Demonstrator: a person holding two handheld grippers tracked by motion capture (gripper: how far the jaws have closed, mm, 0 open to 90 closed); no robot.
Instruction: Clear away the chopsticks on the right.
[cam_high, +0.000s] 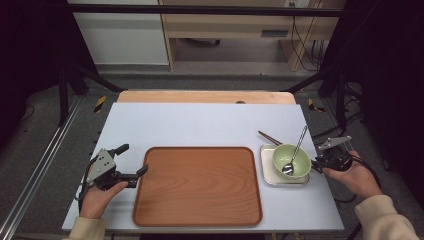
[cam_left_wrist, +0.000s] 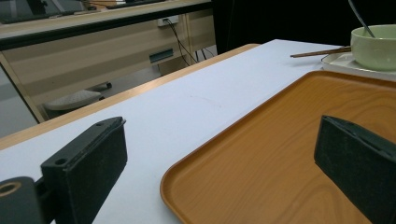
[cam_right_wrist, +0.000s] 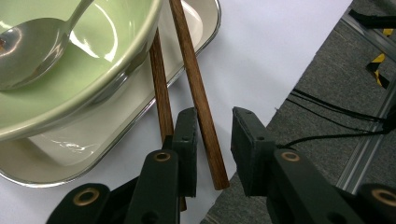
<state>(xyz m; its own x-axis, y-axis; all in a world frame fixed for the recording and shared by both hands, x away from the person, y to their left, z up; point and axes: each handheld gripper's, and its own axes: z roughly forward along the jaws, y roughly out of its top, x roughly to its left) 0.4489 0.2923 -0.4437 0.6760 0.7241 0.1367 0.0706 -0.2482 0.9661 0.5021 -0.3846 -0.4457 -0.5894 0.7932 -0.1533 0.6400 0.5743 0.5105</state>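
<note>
A green bowl (cam_high: 295, 162) holding a metal spoon (cam_high: 298, 145) sits on a white square plate (cam_high: 266, 172) at the table's right. Two brown chopsticks (cam_high: 269, 136) run under the bowl across the plate. In the right gripper view one chopstick (cam_right_wrist: 198, 88) lies between the jaws of my right gripper (cam_right_wrist: 215, 119), which stands open with a gap beside it. The other chopstick (cam_right_wrist: 161, 93) passes left of the left jaw. My right gripper (cam_high: 316, 163) is at the plate's right edge. My left gripper (cam_high: 133, 160) is wide open at the left rim of the brown tray (cam_high: 197, 220), holding nothing.
The tray (cam_left_wrist: 224, 154) lies bare in the middle of the pale tabletop (cam_high: 200, 125), its near-left corner between the left gripper's jaws. The bowl (cam_left_wrist: 373, 46) is at the far right of that view. Beyond the table's right edge are floor and cables (cam_right_wrist: 336, 116).
</note>
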